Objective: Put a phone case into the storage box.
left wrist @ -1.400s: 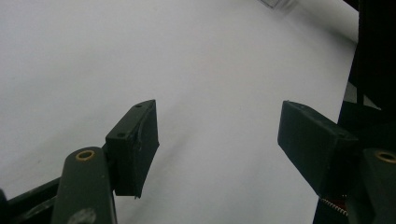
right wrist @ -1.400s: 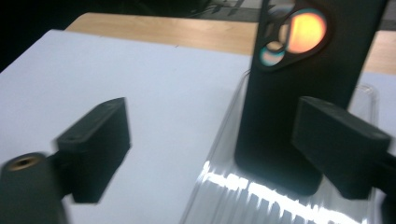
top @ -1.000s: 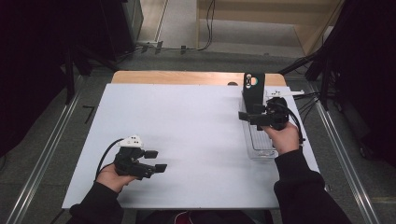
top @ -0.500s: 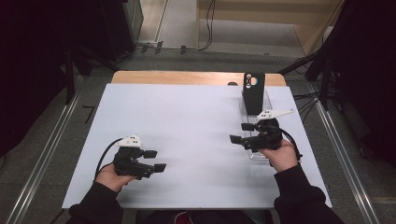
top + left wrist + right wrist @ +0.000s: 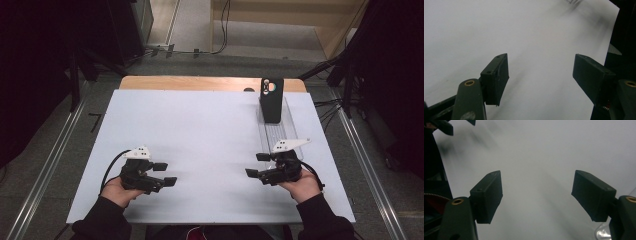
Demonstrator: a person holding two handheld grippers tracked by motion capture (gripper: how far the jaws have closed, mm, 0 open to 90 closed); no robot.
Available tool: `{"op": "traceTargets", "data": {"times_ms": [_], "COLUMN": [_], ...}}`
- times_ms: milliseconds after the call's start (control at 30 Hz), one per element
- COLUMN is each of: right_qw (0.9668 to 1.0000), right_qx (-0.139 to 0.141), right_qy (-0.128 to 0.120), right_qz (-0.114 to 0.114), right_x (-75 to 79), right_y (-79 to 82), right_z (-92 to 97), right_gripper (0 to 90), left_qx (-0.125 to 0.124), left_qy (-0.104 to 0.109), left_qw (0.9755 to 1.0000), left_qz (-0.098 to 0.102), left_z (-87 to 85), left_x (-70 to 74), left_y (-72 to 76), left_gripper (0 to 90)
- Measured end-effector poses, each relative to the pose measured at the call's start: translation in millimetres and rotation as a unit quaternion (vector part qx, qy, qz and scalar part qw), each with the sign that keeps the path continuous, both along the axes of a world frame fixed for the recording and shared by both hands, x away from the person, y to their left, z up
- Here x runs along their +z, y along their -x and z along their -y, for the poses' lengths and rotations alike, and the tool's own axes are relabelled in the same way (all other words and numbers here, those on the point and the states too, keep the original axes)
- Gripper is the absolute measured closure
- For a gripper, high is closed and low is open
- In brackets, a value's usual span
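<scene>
My left gripper (image 5: 165,173) rests near the front left of the white table (image 5: 200,135), open with nothing between its jaws. My right gripper (image 5: 257,165) hovers near the front right, also open and holding nothing. In the left gripper view the gripper (image 5: 540,75) has its two black jaws spread wide over bare white surface. The right gripper view has its gripper (image 5: 536,196) spread the same way, with the other gripper's tips at the top left. A black upright box (image 5: 272,99) stands at the far end of a clear plastic tray (image 5: 280,131) behind my right gripper.
The table's far edge shows a wooden strip (image 5: 200,82). Metal rails (image 5: 45,170) run along both sides of the table on the floor. Cables (image 5: 325,107) lie on the floor at the right. Dark curtains close in both sides.
My right gripper has drawn back from the clear tray toward the front edge of the table and turned to point left. The left gripper has stayed put.
</scene>
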State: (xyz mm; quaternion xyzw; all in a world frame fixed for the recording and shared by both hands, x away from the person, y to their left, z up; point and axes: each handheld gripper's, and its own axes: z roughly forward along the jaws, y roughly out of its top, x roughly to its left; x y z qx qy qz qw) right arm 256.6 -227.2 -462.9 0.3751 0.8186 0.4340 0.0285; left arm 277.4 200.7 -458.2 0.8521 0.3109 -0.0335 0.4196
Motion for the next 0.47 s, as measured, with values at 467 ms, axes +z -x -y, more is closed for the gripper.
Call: {"op": "traceTargets", "data": {"times_ms": [467], "right_qw": [0.9998], "right_qx": [0.013], "right_qy": [0.006], "right_qz": [-0.012], "right_x": [-17.7], "right_y": [19.5], "right_z": [11.7], "right_gripper": [22.7], "left_qx": [0.001], "left_qy": [0.011], "left_qw": [0.9999], "left_qz": [-0.002], "left_z": [-4.6], "left_x": [-1.3], "left_y": [2.0], "left_gripper": [29.5]}}
